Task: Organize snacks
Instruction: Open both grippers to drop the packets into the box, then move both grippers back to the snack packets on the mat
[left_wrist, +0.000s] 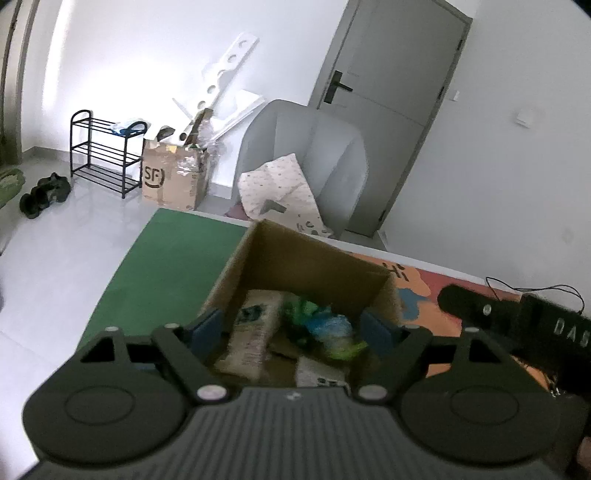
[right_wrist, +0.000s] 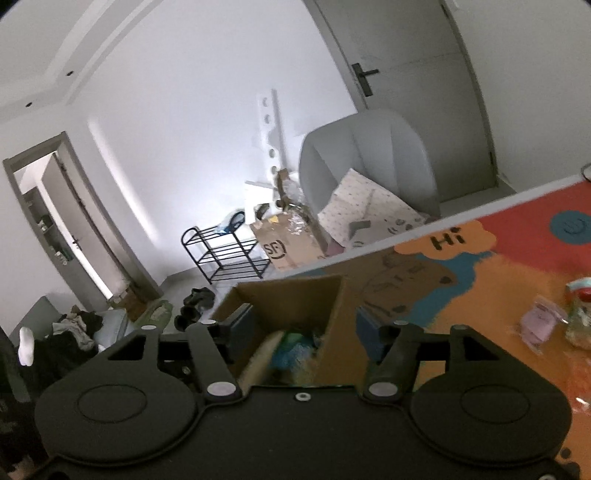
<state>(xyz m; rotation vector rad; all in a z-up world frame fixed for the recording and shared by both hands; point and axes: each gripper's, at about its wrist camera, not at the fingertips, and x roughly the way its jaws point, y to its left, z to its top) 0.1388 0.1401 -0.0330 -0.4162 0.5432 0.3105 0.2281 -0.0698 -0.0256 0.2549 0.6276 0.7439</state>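
Observation:
An open cardboard box (left_wrist: 306, 264) stands on the table with several snack packets inside, among them a beige packet (left_wrist: 253, 332) and a green and blue packet (left_wrist: 327, 328). My left gripper (left_wrist: 291, 328) hangs over the box, open, and its blue pads (left_wrist: 207, 326) press on nothing. In the right wrist view the same box (right_wrist: 295, 299) lies below my right gripper (right_wrist: 304, 332), which is also open and holds nothing. More snacks lie on the mat at the right: a purple packet (right_wrist: 539, 325) and a clear bag with a red top (right_wrist: 580, 314).
The box sits where a green mat (left_wrist: 173, 266) meets a colourful "Hi" mat (right_wrist: 480, 280). A black gripper body (left_wrist: 517, 317) reaches in at the right. Beyond the table stand a grey armchair (left_wrist: 314, 147), an SF carton (left_wrist: 170, 177) and a black shoe rack (left_wrist: 103, 155).

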